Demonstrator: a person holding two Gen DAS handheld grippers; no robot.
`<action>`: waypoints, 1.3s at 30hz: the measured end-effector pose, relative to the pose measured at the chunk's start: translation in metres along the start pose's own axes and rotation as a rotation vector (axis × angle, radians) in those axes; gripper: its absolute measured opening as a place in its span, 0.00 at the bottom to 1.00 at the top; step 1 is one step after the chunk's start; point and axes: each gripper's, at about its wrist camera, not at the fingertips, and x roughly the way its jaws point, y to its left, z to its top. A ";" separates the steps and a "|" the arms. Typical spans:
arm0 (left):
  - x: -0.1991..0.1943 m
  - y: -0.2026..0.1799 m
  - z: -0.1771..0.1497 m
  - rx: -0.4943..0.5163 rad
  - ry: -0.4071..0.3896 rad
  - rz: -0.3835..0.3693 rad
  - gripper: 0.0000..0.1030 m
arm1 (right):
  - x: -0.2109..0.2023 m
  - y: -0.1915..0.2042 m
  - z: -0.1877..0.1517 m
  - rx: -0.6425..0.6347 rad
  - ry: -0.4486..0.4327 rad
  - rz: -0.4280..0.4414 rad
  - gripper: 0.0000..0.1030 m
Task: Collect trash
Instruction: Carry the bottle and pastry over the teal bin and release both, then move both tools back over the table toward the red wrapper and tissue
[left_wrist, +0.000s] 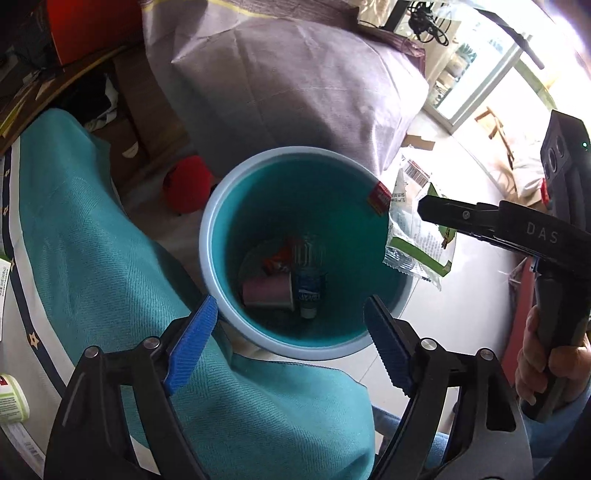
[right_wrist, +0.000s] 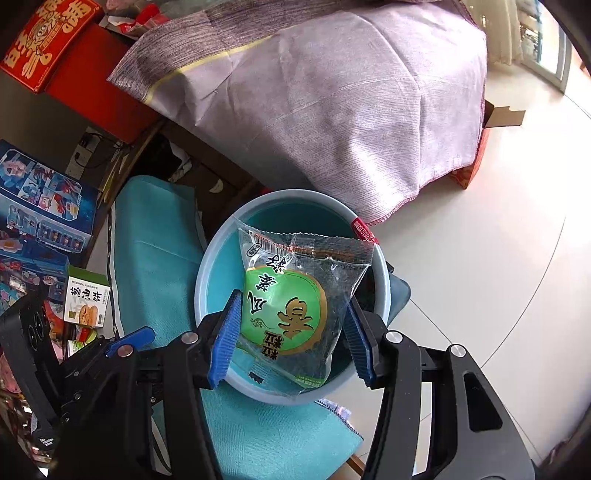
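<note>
A light blue bin (left_wrist: 212, 236) with a teal inside stands on the floor; it holds a pink cup (left_wrist: 266, 291), a small plastic bottle (left_wrist: 309, 286) and a red wrapper. My left gripper (left_wrist: 291, 347) is open and empty just above the bin's near rim. My right gripper (right_wrist: 293, 332) holds a green and clear snack packet (right_wrist: 295, 306) between its pads over the bin (right_wrist: 207, 280). In the left wrist view the packet (left_wrist: 413, 236) hangs from the right gripper (left_wrist: 424, 210) by the bin's right rim.
A teal cloth (left_wrist: 110, 258) drapes over the table edge at the left. A large grey-lilac bag (left_wrist: 295, 92) stands behind the bin. A red object (left_wrist: 188, 184) lies on the floor. Boxes (right_wrist: 44, 221) and a green snack carton (right_wrist: 86, 302) sit on the table.
</note>
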 end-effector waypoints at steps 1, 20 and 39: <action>0.001 0.002 -0.001 -0.007 0.002 -0.001 0.80 | 0.001 0.001 0.000 -0.001 0.004 -0.001 0.49; -0.032 0.033 -0.023 -0.082 -0.056 -0.019 0.92 | 0.025 0.026 -0.005 -0.011 0.082 -0.032 0.76; -0.091 0.077 -0.093 -0.158 -0.141 0.026 0.95 | 0.016 0.101 -0.051 -0.117 0.125 -0.032 0.78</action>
